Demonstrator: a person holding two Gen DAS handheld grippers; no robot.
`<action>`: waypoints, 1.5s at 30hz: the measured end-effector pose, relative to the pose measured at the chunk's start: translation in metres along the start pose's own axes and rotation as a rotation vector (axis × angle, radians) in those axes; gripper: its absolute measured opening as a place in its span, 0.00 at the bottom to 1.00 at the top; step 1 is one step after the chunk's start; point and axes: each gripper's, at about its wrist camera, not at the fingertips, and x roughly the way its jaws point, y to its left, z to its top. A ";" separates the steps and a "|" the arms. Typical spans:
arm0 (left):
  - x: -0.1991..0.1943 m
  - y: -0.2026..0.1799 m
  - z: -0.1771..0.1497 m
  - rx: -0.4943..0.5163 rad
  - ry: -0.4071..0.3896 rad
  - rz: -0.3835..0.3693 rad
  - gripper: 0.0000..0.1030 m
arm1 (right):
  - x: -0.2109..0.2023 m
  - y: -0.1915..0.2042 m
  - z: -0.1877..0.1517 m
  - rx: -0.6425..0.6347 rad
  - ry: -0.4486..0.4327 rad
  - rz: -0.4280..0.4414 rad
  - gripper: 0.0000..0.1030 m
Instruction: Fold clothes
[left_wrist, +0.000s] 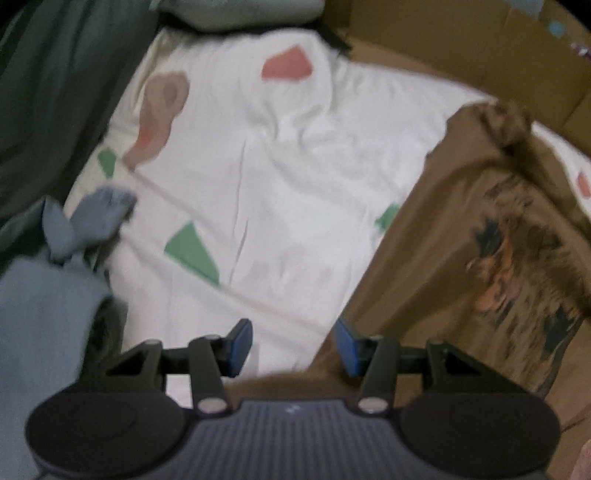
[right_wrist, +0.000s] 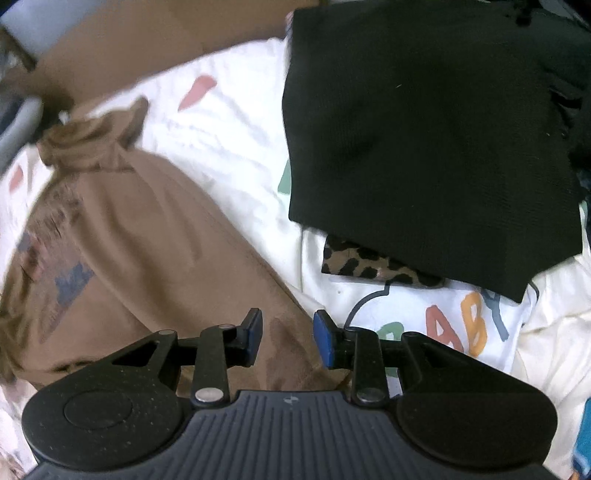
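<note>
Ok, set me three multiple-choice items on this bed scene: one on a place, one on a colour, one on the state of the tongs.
1. What does the folded black garment partly cover?
A. a leopard-print item
B. a red towel
C. a striped sock

2. What colour is the printed shirt lying on the patterned sheet?
A. pink
B. brown
C. yellow

3. How do the right tongs stand?
A. clamped on the black garment
B. shut with nothing between them
C. apart, gripping nothing

Answers:
1. A: the leopard-print item pokes out from under the black garment's near edge.
2. B: both wrist views show it brown.
3. C: a clear gap separates the blue pads, with only the shirt lying beneath.
</note>
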 end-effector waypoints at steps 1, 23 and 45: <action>0.002 0.001 -0.004 -0.015 0.012 -0.008 0.51 | 0.004 0.000 0.000 -0.005 0.011 -0.002 0.41; -0.058 -0.007 -0.071 -0.187 0.012 -0.091 0.05 | 0.035 0.017 -0.012 -0.109 0.140 -0.022 0.03; -0.091 -0.003 -0.177 -0.366 0.080 -0.145 0.05 | -0.026 -0.010 -0.048 -0.120 0.171 -0.073 0.00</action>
